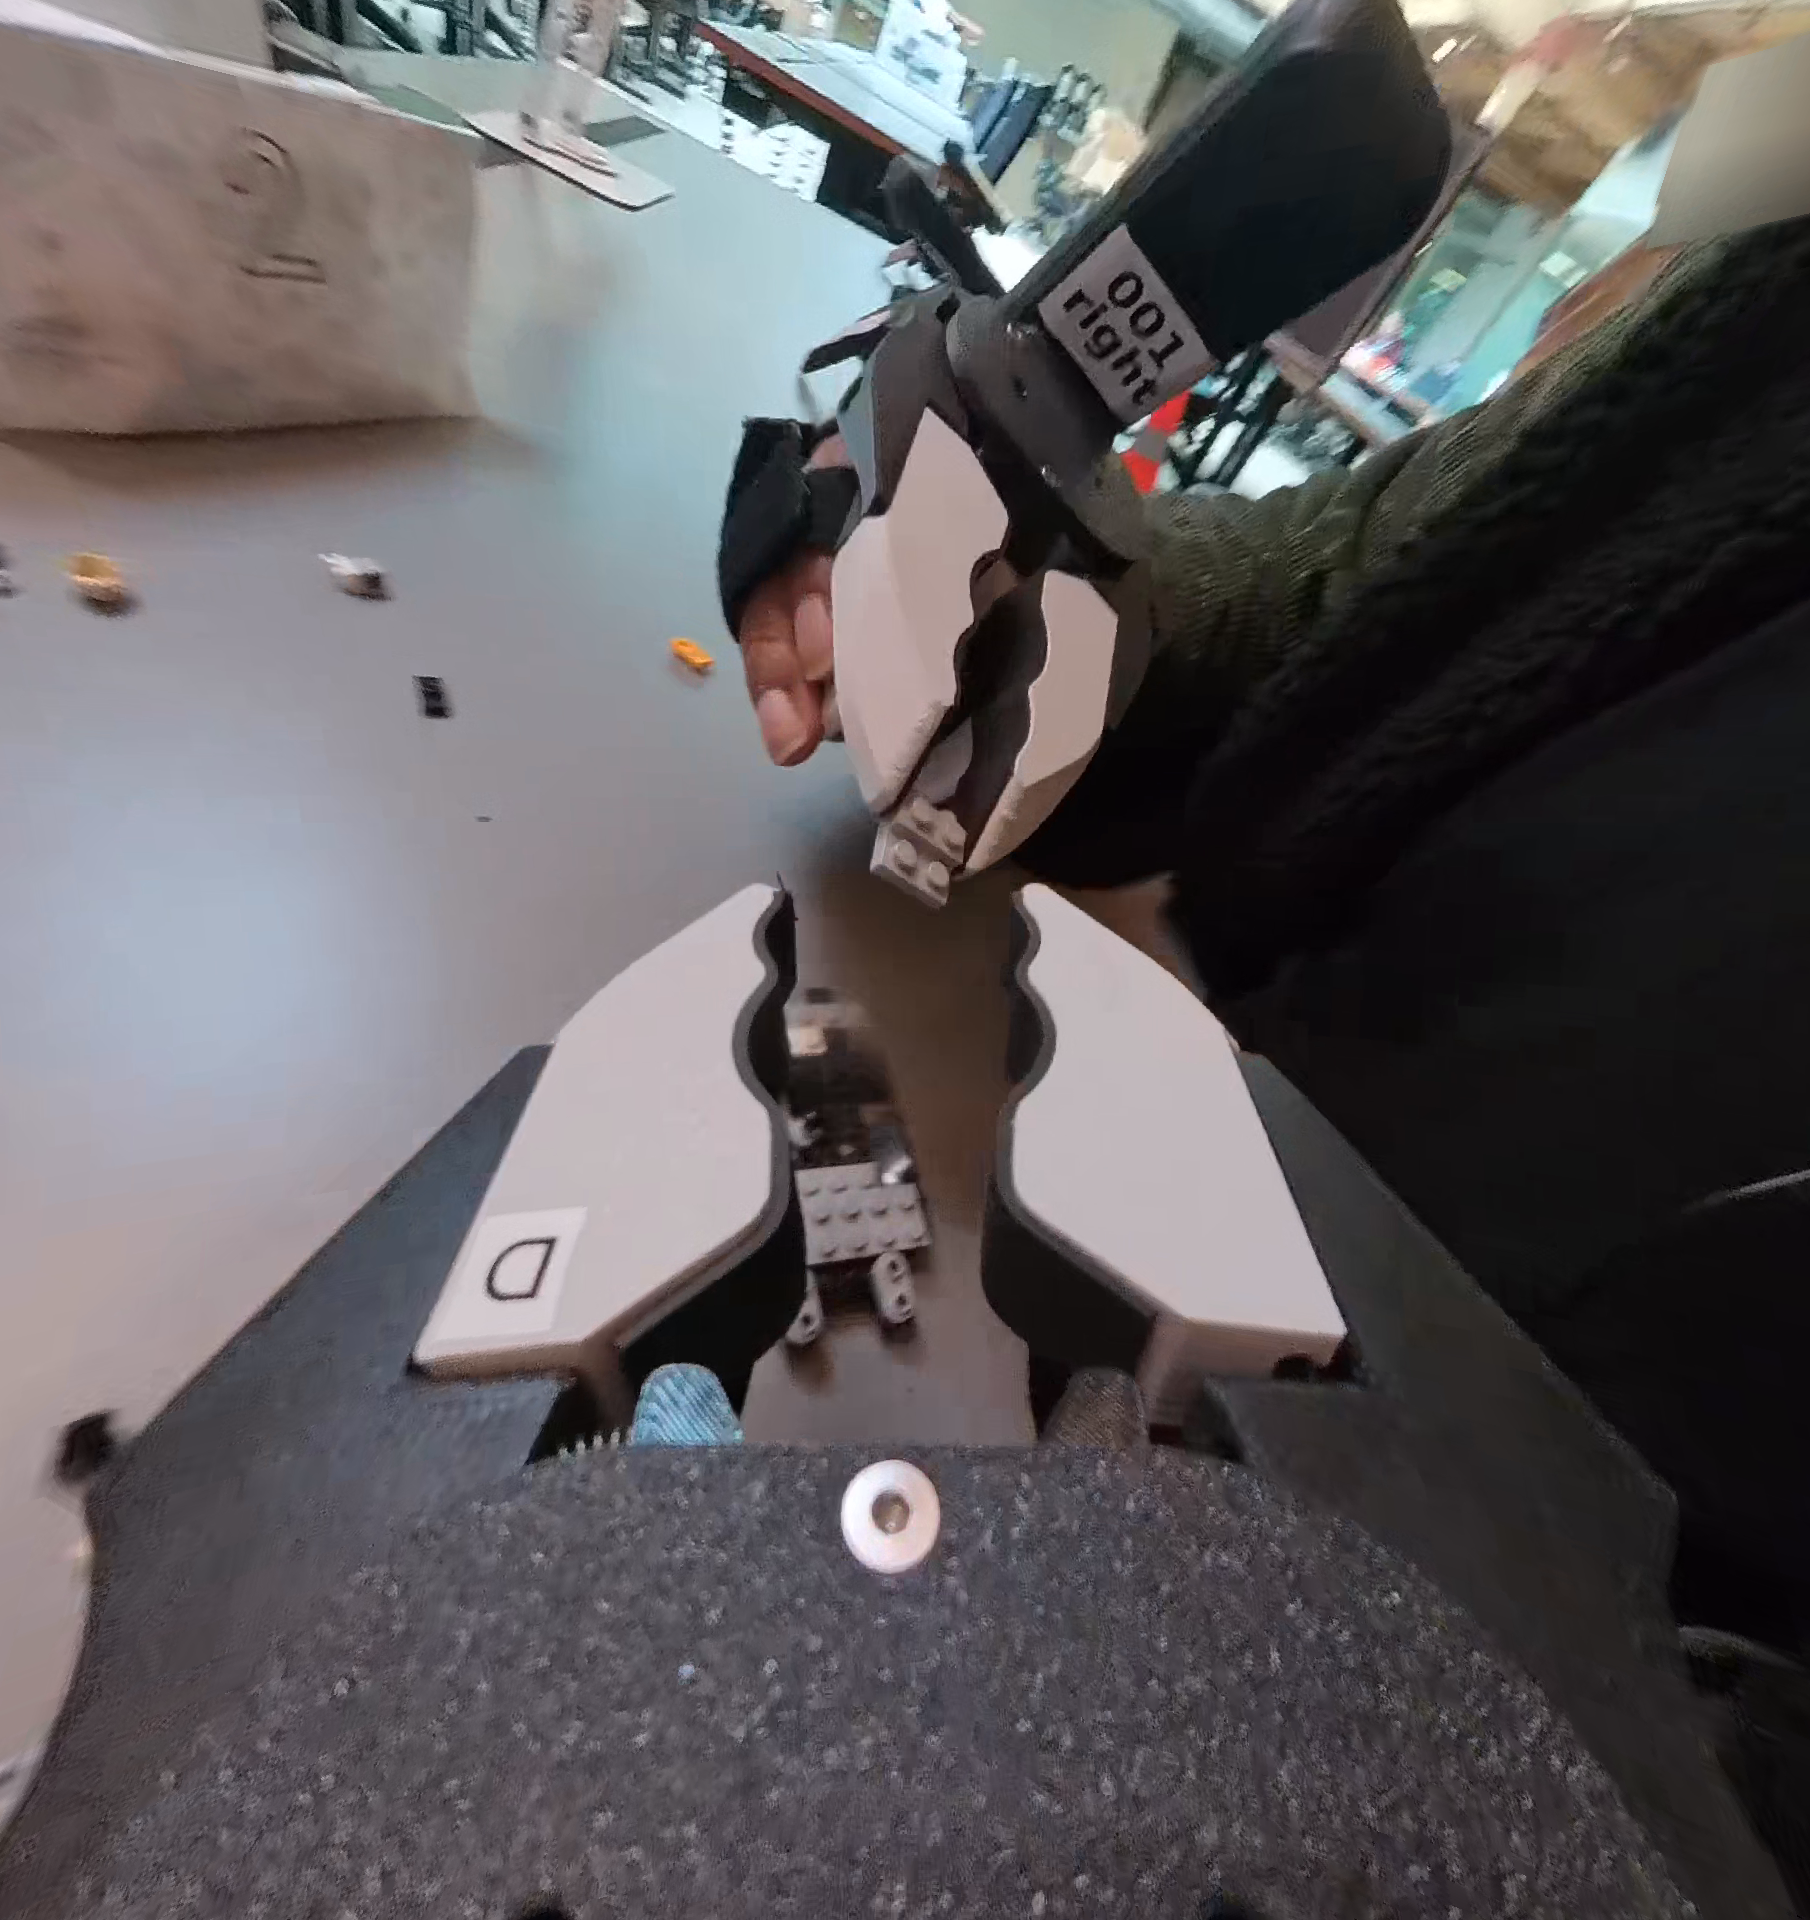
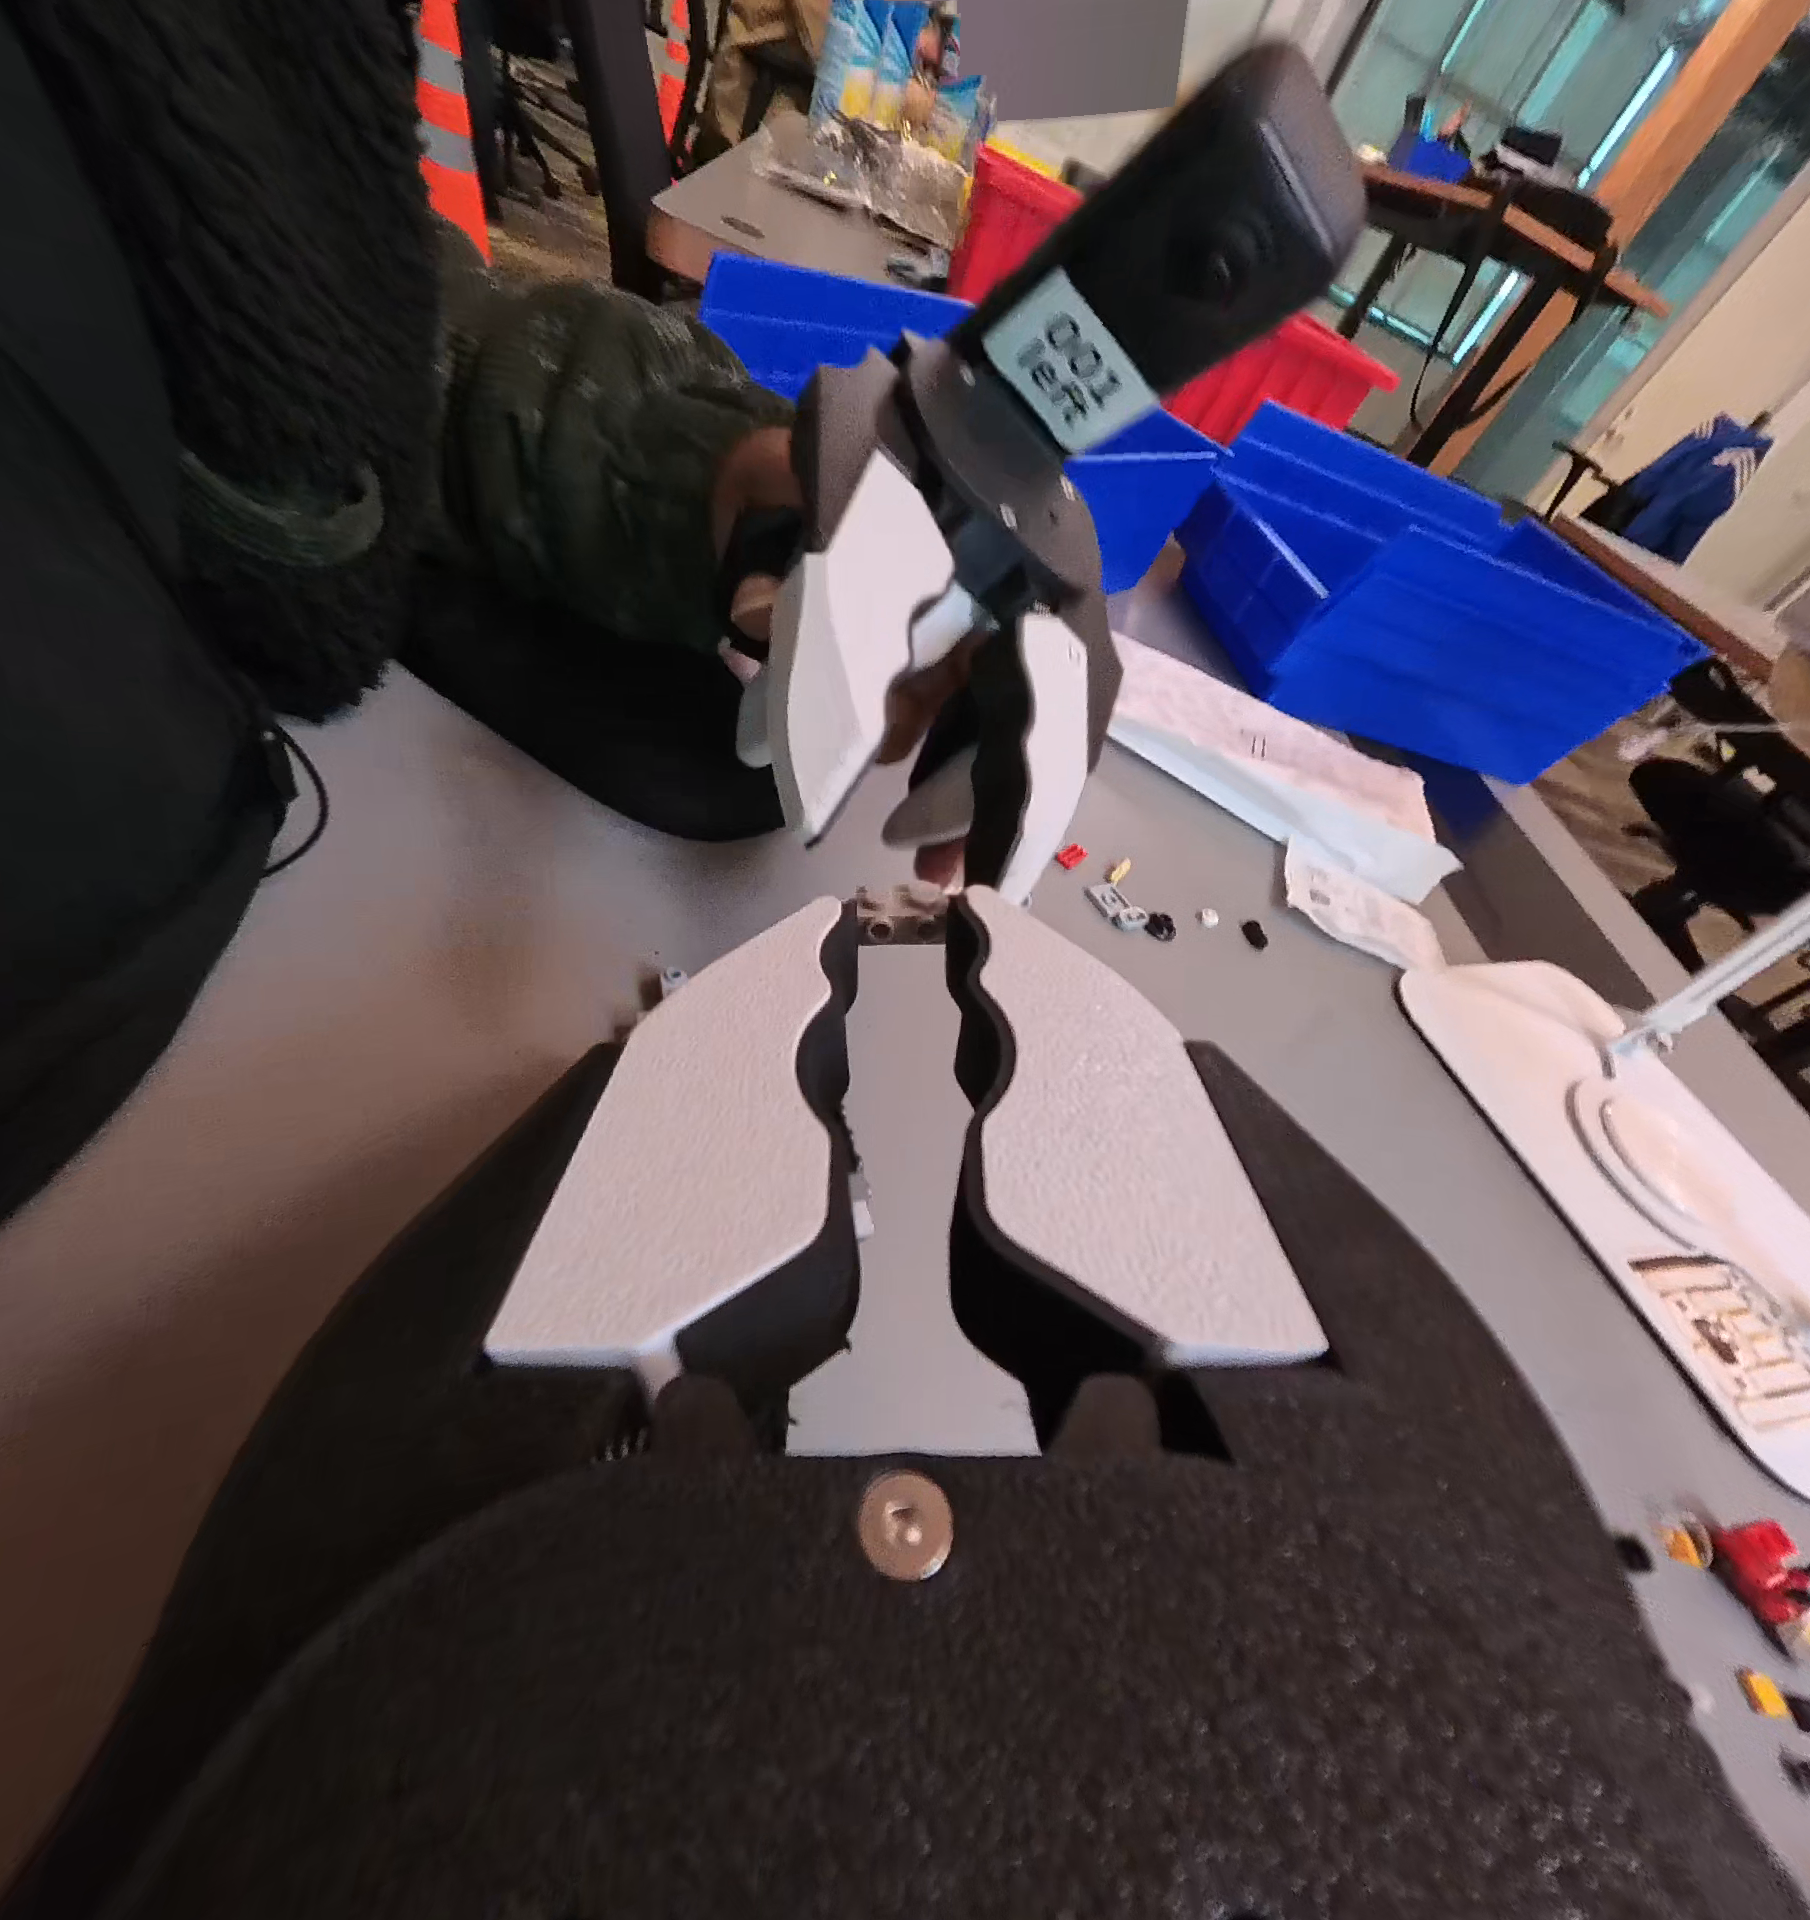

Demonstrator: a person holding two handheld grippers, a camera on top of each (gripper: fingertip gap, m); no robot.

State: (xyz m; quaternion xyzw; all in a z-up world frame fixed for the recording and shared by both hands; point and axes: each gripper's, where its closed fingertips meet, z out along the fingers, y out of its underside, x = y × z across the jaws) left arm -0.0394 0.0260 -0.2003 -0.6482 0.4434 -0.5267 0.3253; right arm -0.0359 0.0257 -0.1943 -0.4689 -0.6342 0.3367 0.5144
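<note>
Right hand-held gripper [image 2: 903, 914] narrow, both pads pressed on a small grey studded brick [image 2: 899, 922] pinched at the very fingertips and lifted off the surface [image 2: 465, 987]. Left hand-held gripper [image 1: 906, 914] partly open, tip to tip with the right one; a blurred grey-and-black brick assembly [image 1: 859, 1205] between its fingers, close against the left finger [image 1: 662, 1091], with a clear gap to the right finger, so not clamped. Loose small pieces [image 2: 1140, 914] scattered just beyond and to the right of the right hand-held gripper's tips; blue bins [image 2: 1452, 603] farther off. Writing noted but not transcribed: white sticker [image 1: 522, 1268] on the left hand-held gripper's left finger, grey printed tag [image 1: 1124, 332] on the right unit's body, matching tag [image 2: 1067, 379] on the left unit's body
</note>
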